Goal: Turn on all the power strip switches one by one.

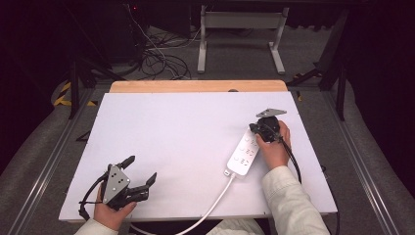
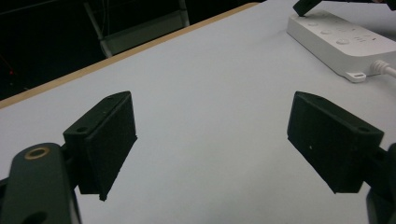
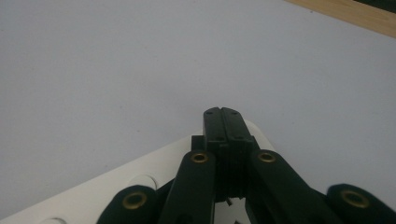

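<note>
Nearest us, the left gripper (image 1: 139, 172) hovered low over the white tabletop (image 1: 176, 132), its 2 jaws spread wide, nothing between them. Farther out, we saw the right gripper (image 3: 222, 112) pressed together, tips down on the far end of the white power strip (image 1: 244, 152).

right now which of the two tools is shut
The right tool, pressed down at the far end of the white power strip, has its jaws together. The left tool is wide open over bare table.
</note>
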